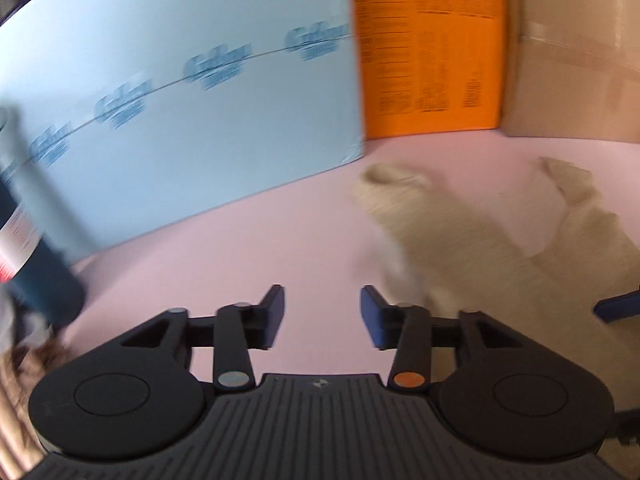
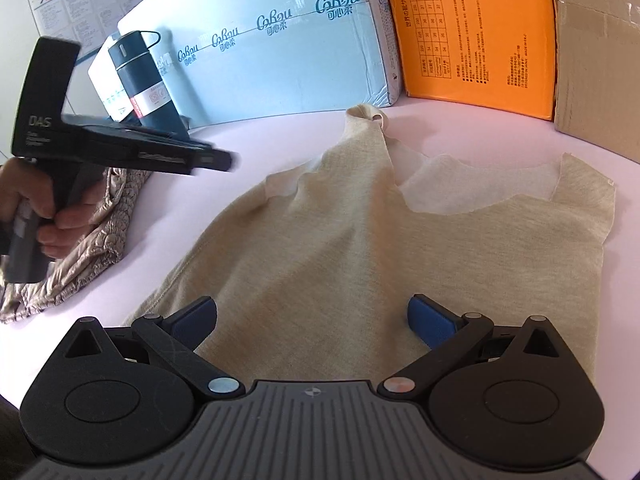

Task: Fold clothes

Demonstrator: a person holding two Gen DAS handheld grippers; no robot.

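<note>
you are holding the right gripper (image 2: 312,320) with its jaws wide apart over the near hem of the beige top (image 2: 360,240), lying flat on the pink table (image 2: 248,148). your left gripper (image 1: 322,316) is hovering left of it, jaws apart and gripping nothing.

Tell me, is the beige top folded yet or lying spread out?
Spread out. The beige top lies flat on the pink table, both shoulder straps showing, unfolded.

i have bare pink table (image 1: 240,248) ahead of my left gripper (image 1: 322,316), jaws apart. at the back a blue box (image 2: 280,60), an orange box (image 2: 480,32) and a cardboard box (image 2: 592,60) wall it off. a dark flask (image 2: 144,84) and a quilted garment (image 2: 100,232) crowd the left; the beige top (image 2: 360,240) covers the middle.
</note>
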